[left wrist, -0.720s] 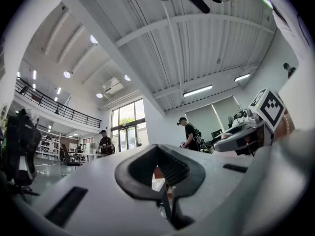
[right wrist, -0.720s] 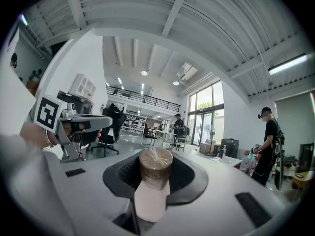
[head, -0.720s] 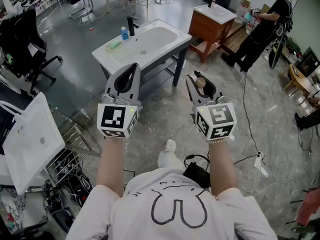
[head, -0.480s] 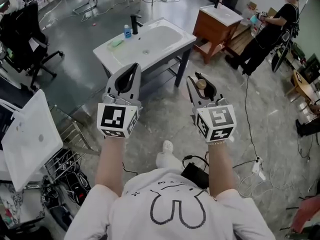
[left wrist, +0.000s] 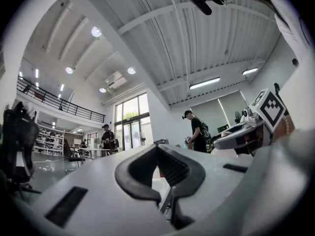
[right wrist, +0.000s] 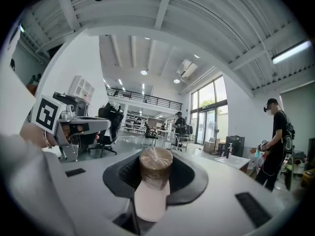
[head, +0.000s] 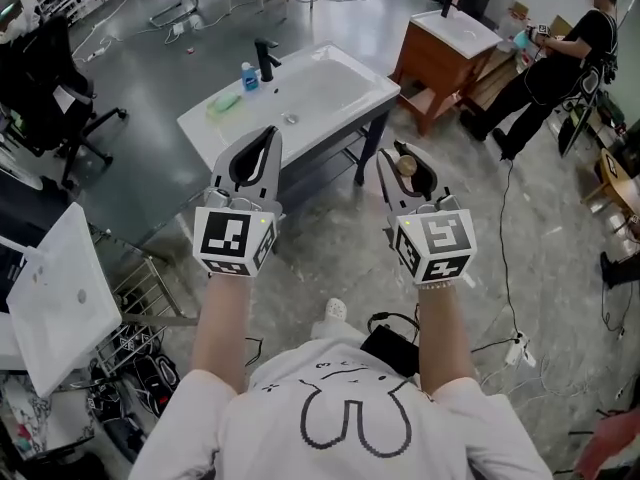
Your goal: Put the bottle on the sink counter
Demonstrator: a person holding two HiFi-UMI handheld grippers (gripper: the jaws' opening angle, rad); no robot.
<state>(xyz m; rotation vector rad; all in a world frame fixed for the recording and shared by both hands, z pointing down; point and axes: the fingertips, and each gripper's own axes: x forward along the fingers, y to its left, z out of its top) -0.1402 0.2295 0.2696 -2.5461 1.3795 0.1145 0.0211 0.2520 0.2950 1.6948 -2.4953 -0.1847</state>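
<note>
My right gripper (head: 405,160) is shut on a small bottle (head: 404,166) with a brown wrapped cap and a pale pink body. In the right gripper view the bottle (right wrist: 155,170) stands between the curved black pads (right wrist: 189,178), cap pointing away from me. To its left, at the same height, my left gripper (head: 262,140) is shut with nothing in it; its jaws (left wrist: 160,171) meet at the tips. The white sink counter (head: 345,103) on dark legs stands ahead of both grippers, beyond the left one, with floor in between.
On the sink counter stand a black faucet (head: 265,58), a blue bottle (head: 248,74) and a green item (head: 224,101). A wooden vanity (head: 448,50) and a person in black (head: 560,53) are at the far right. An office chair (head: 45,93) and a white panel (head: 55,293) are at the left.
The sink counter has shifted right and slightly down in the head view and the floor has slid under me. Both grippers keep their places in the view; the bottle stays gripped.
</note>
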